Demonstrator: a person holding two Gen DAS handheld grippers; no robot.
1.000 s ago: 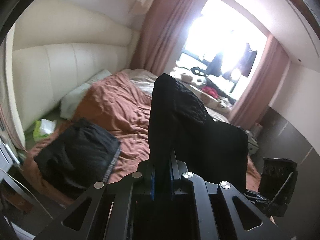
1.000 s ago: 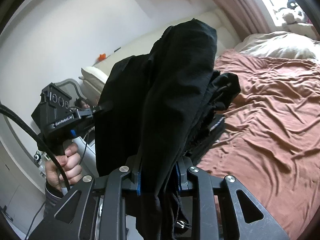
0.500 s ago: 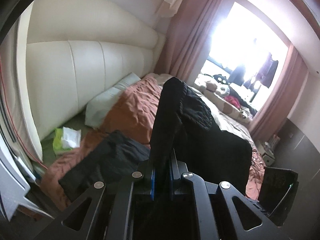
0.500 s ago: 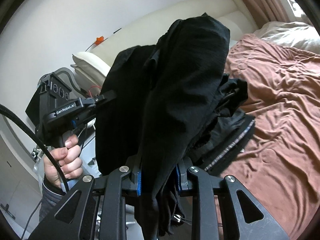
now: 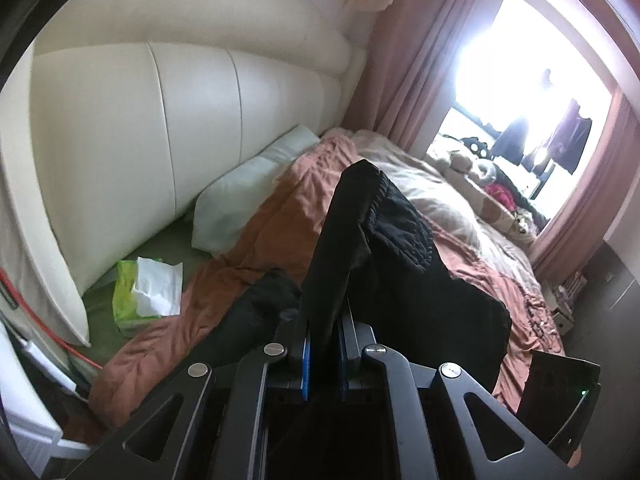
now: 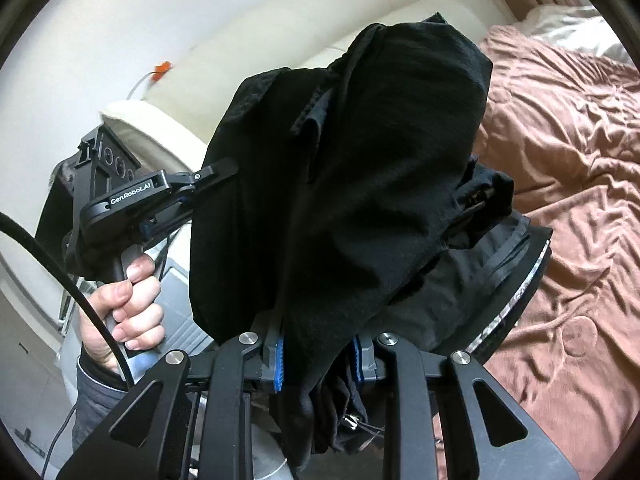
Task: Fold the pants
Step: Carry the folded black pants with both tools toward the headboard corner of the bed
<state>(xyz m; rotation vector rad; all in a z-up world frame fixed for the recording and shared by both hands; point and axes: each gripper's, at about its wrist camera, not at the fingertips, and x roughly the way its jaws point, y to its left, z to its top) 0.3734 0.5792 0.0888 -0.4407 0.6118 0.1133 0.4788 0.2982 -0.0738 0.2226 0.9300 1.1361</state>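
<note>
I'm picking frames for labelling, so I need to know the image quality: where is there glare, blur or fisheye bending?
Left wrist view: the window is blown out white, the black pants read as a near silhouette, and the headboard panels bow. Right wrist view: even light, no glare, a dark round rim, slight blur at the edges.

Each claw is matt black, built of flat linkage arms with triangular cut-outs, joined by round silver screws. The left claw (image 5: 323, 354) and the right claw (image 6: 318, 356) both carry blue pads on the inner faces of their fingers. In the right wrist view the left device shows white "GenRobot.AI" lettering on its black body, a grey handle and a thick black cable (image 6: 60, 276). The hand (image 6: 124, 304) emerges from a dark grey sleeve (image 6: 94, 396).
</note>
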